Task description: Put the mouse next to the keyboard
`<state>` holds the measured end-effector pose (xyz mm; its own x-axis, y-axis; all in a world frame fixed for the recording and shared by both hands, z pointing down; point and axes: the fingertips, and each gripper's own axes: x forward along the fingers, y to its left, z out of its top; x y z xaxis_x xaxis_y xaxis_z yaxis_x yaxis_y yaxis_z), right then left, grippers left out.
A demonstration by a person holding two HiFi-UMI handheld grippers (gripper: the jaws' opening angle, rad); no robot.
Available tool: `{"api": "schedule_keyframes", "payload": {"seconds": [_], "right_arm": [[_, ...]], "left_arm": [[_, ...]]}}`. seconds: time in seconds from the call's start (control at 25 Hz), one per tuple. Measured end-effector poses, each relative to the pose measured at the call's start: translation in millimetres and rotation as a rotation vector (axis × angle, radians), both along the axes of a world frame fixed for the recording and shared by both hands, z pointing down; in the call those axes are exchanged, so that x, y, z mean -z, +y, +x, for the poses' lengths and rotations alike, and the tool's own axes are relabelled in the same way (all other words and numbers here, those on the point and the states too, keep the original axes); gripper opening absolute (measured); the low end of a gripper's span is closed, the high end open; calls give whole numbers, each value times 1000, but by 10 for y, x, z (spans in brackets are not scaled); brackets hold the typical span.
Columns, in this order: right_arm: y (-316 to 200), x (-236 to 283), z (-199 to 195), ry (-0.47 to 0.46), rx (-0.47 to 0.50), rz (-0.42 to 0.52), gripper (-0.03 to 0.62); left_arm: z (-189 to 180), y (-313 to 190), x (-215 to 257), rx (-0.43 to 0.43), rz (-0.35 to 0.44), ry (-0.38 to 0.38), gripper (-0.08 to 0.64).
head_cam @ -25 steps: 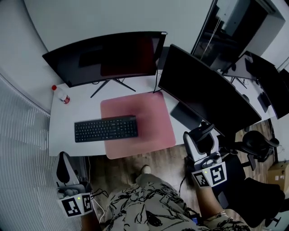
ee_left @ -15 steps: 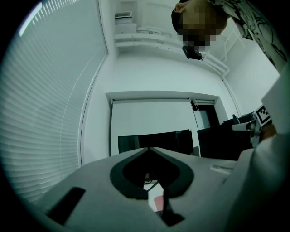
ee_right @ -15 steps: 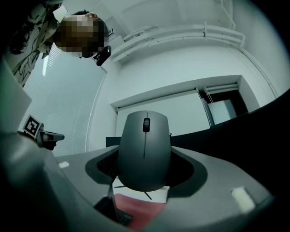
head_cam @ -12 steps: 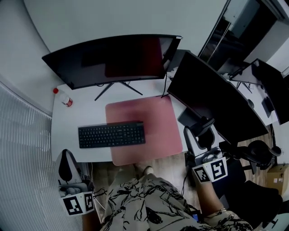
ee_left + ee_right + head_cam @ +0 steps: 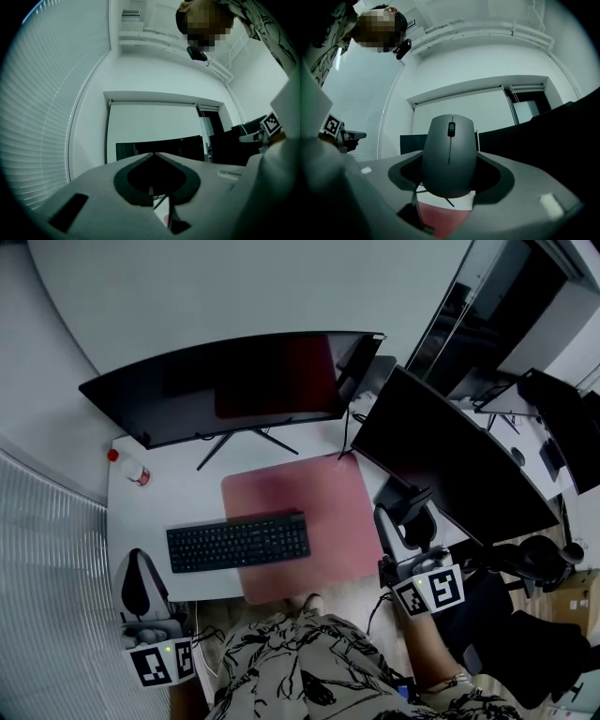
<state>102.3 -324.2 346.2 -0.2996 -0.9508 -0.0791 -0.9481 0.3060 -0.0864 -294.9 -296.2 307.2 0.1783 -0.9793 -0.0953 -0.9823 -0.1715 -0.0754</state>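
Observation:
A dark grey mouse [image 5: 449, 154] sits upright between the jaws of my right gripper [image 5: 403, 514], which is shut on it. In the head view the mouse [image 5: 419, 526] hangs just off the white desk's [image 5: 141, 512] right front corner. The black keyboard [image 5: 238, 542] lies on the desk's front part, with its right half on a pink mat [image 5: 309, 507]. My left gripper [image 5: 139, 585] is below the desk's left front corner with its jaws together and nothing in them. In the left gripper view the tips meet [image 5: 152, 154].
A curved monitor [image 5: 225, 381] stands at the back of the desk and a second monitor [image 5: 450, 460] at the right. A small bottle with a red cap [image 5: 131, 468] is at the left edge. Window blinds [image 5: 47, 615] run along the left, and an office chair [image 5: 525, 563] is at the right.
Both grippers have come closer to the desk's front edge. The right gripper still holds the mouse and now sits beside the desk's right front corner.

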Motion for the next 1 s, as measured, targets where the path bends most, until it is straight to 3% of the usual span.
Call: {"api": "schedule_keyframes", "payload": {"seconds": [0.24, 0.64, 1.0], "right_arm": [[-170, -584, -41, 54, -20, -145, 305], [-331, -1759, -273, 115, 52, -386, 305], [-354, -2731, -396, 107, 65, -620, 305]], "left_arm": [[20, -137, -119, -18, -30, -15, -2], [88, -248, -322, -35, -107, -38, -2], [84, -312, -484, -39, -156, -47, -2]]}}
